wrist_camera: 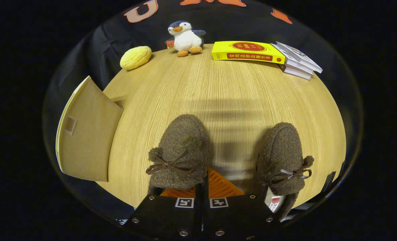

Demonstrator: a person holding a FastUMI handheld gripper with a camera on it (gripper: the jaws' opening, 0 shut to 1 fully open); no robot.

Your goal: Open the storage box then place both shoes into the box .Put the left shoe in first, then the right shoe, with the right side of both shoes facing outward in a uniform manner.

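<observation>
- Nearest to me, my gripper had its two fingers drawn together, only a thin seam between them, and nothing held.
- Under everything ran the wooden table, the biggest thing before me, pale and straight-grained.
- Next in size, the storage box sat at about nine o'clock from my fingers, well apart from them at the table's edge. It looked like plain tan fabric with a pale rim and a small tab on the panel facing me. As far as I could judge, that panel was the lid or door, not yet opened.
- Two shoes came next: one shoe touching or just ahead of my fingers at eleven o'clock, the other shoe at two o'clock, near but apart. Both were brown, woolly slippers with dark bows, toes pointing away from me. By the bows, I took the eleven o'clock one for the left shoe.
- Step in hand, as I judged it: the very first one, opening the box. My next move called for swinging toward nine o'clock, parting my fingers, and catching that tab or the panel's edge.
- At twelve o'clock and beyond lay a yellow book, a stack of books, a toy penguin and, smallest, a yellow bun.
</observation>
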